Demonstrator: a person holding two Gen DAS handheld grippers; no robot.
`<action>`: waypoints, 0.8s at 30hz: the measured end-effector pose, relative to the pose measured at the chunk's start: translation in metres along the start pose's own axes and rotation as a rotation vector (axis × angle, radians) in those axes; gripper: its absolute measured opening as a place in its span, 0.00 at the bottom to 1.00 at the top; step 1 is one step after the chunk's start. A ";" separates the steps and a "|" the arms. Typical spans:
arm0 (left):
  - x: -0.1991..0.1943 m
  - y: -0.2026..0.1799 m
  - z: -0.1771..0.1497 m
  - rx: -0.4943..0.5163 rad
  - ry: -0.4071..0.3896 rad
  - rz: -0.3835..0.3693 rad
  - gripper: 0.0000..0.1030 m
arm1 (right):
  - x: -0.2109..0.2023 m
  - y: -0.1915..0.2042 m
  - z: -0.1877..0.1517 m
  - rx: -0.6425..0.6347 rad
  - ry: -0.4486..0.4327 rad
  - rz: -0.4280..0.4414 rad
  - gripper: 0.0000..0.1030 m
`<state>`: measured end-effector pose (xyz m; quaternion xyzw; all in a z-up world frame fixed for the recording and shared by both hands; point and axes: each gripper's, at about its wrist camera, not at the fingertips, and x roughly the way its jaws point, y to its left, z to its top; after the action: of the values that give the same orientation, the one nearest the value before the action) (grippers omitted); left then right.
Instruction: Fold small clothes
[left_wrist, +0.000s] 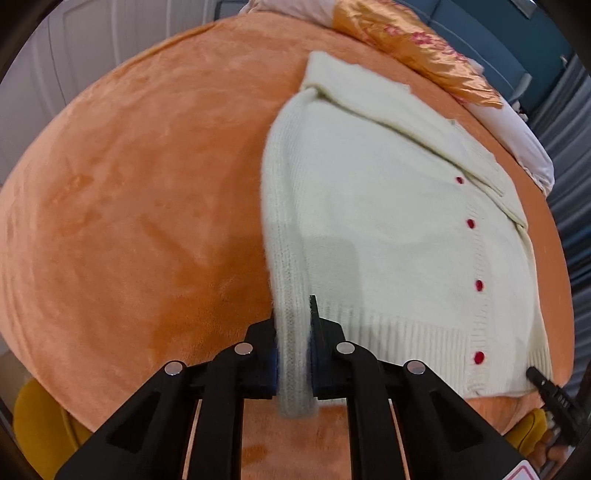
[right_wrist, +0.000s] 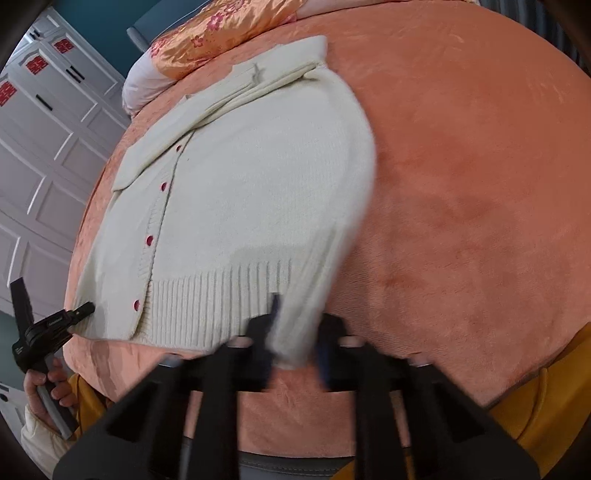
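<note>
Left gripper (left_wrist: 293, 354) is clamped on the cuff of the cardigan's left sleeve (left_wrist: 286, 258), which runs away from the jaws toward 12 o'clock along the garment's left side; right gripper (right_wrist: 295, 350) is likewise closed on the right sleeve (right_wrist: 332, 258), though that view is blurred and the exact pinch point is hard to read. Both pinches sit at 6 o'clock in their own views, just past the ribbed hem (left_wrist: 406, 343). The cream cardigan (left_wrist: 388, 221) lies flat and buttoned on the orange bedspread (left_wrist: 129, 203), collar at 12 o'clock, with 5 red buttons (left_wrist: 470, 223) down the front. Judging from this, the step in hand is the sleeve fold: each sleeve is seized and the next move calls for lifting both cuffs and carrying them inward across the chest, laying them flat without dragging the body out of square. Open room is generous: bare bedspread spreads wide toward 9 o'clock on the left and 3 o'clock on the right. The hem lies near the bed's front edge, so any pull toward 6 o'clock risks sliding the garment off. A satin pillow (left_wrist: 417, 48) crowds the collar at 1 o'clock.
</note>
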<state>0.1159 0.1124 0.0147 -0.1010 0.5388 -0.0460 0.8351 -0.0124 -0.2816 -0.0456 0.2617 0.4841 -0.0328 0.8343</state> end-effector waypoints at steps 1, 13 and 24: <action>-0.005 -0.003 0.000 0.014 -0.012 0.004 0.07 | -0.004 0.001 0.000 -0.002 -0.017 -0.001 0.07; -0.065 -0.020 -0.041 0.160 -0.044 0.012 0.06 | -0.057 0.005 -0.029 -0.180 -0.047 -0.053 0.06; -0.120 0.006 -0.159 0.355 0.182 0.044 0.06 | -0.116 0.010 -0.127 -0.428 0.246 -0.079 0.06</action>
<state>-0.0793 0.1217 0.0570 0.0642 0.5978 -0.1308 0.7883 -0.1717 -0.2362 0.0043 0.0617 0.5876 0.0698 0.8038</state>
